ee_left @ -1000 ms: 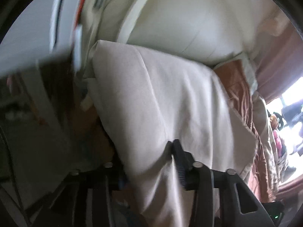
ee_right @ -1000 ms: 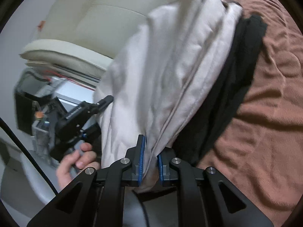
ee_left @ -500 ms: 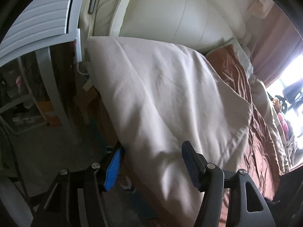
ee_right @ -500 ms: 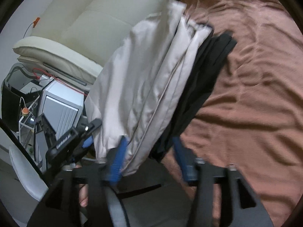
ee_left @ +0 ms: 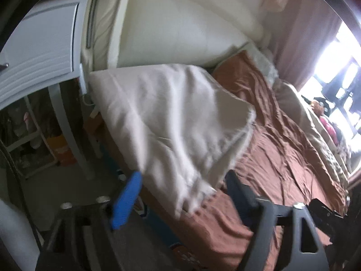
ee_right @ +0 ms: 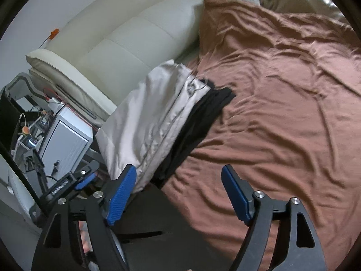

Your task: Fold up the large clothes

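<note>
A folded pale cream garment [ee_left: 171, 117] lies on the near corner of the bed, one end hanging over the bed's edge. In the right wrist view the same cream garment [ee_right: 155, 117] rests on top of a folded black garment [ee_right: 203, 117]. My left gripper [ee_left: 180, 194] hovers above and behind the cream fold; its jaws are opening and nothing is between the pads. My right gripper [ee_right: 178, 194] is also drawn back from the pile, jaws opening and empty. The left gripper [ee_right: 74, 180] shows at the right view's lower left.
A brown sheet [ee_right: 282, 103] covers the bed. A cream padded headboard [ee_right: 126, 45] runs behind the pile. A white cabinet [ee_right: 65, 144] and cluttered shelves stand off the bedside. Pillows and bedding [ee_left: 300, 113] lie toward the bright window.
Both grippers let go of the cream garment, opened wide and pulled back and up. The garment dropped from being held to lying folded on the black garment.
</note>
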The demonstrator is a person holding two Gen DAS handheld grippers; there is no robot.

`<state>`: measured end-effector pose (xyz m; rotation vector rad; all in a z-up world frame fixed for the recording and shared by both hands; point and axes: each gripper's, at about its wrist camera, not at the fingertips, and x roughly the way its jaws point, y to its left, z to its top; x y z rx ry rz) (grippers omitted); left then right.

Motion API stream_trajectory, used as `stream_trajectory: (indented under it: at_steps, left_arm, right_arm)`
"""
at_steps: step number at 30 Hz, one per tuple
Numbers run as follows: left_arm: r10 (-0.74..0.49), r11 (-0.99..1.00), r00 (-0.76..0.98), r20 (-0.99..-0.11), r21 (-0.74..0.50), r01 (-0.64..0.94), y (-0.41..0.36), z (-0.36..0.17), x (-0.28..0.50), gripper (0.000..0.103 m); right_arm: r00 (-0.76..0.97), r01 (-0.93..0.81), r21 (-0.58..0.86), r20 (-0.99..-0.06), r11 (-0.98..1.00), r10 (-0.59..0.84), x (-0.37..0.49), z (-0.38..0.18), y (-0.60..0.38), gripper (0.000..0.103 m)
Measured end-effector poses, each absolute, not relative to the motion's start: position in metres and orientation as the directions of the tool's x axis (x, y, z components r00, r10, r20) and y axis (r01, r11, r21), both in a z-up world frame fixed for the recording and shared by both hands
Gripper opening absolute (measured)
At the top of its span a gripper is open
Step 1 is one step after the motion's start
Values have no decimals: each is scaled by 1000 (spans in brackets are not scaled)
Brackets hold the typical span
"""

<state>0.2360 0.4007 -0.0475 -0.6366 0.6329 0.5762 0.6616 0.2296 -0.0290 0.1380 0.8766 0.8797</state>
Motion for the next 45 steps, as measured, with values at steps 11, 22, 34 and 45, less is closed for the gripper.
stream_trajectory:
  at_steps: [11, 22, 34, 45]
  left_arm:
    - [248, 814, 764, -596, -299, -497, 298, -21, 213, 102]
    - [138, 906, 844, -518, -278, -318, 225, -2, 178, 102]
    - [62, 957, 885, -461, -224, -184, 180, 1, 125, 102]
    - [42, 986, 910, -413, -130, -105, 151, 0, 76, 102]
  right_arm:
    - [554, -556, 278, -579, 783, 599, 514, 7, 84, 91]
    - [742, -413, 184, -499, 892, 447, 368, 28, -15, 103]
    - [829, -330, 133, -432, 935, 354, 257, 11, -34, 103]
    - [895, -216, 140, -367, 966, 253, 176, -11, -62, 103]
